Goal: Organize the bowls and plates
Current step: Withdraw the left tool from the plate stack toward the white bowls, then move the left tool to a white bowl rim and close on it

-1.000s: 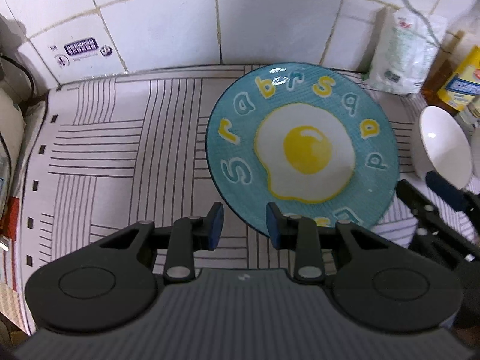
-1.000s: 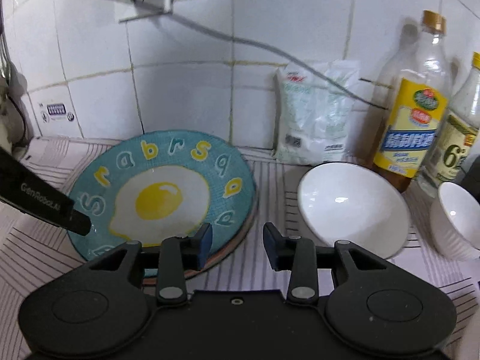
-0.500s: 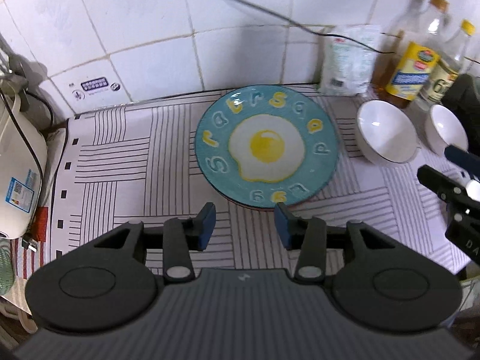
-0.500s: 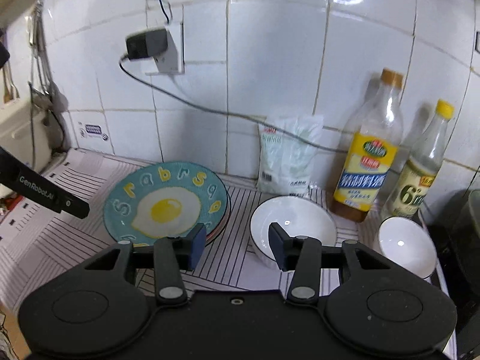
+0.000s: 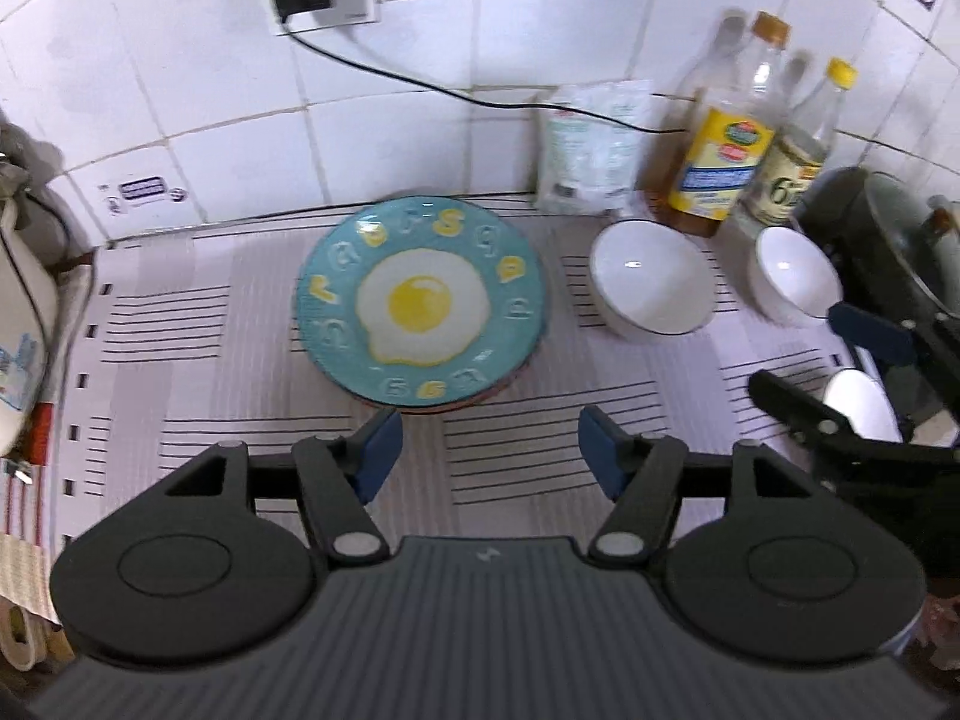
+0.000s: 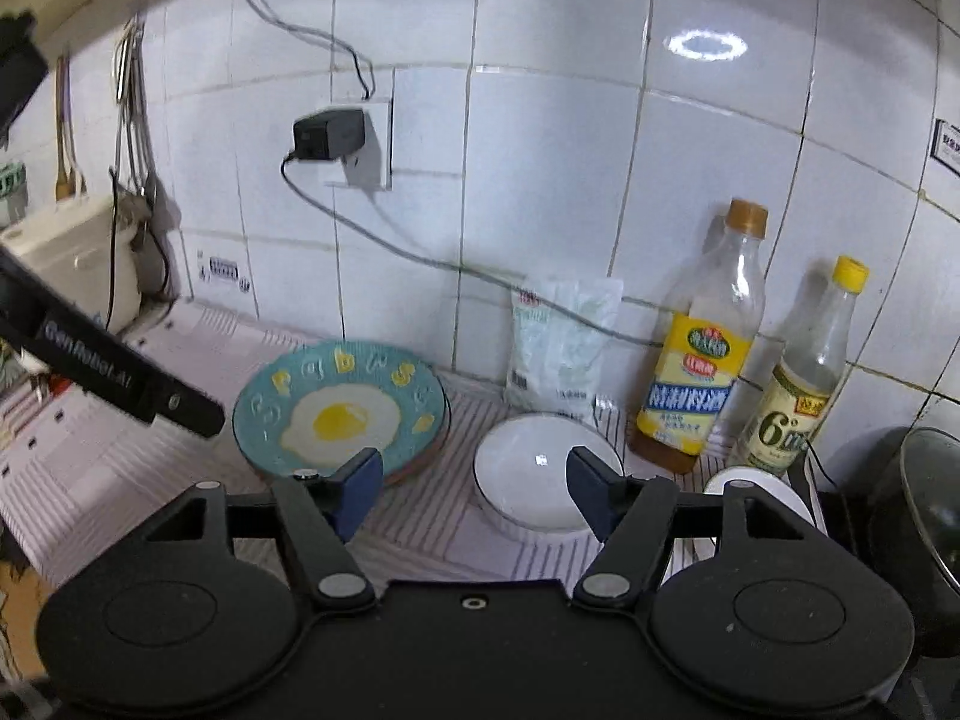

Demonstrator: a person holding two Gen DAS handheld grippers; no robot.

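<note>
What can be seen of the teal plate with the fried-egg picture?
The round teal plate with a fried-egg picture looks like glazed ceramic: a white egg with a yellow yolk fills the centre, and yellow and pale raised letters ring the rim. It lies flat and face up on the striped mat near the tiled wall. A reddish-brown edge peeking out under its near side suggests that it rests on another plate. Neither tool touches it, and the larger white bowl stands apart to its right.
</note>
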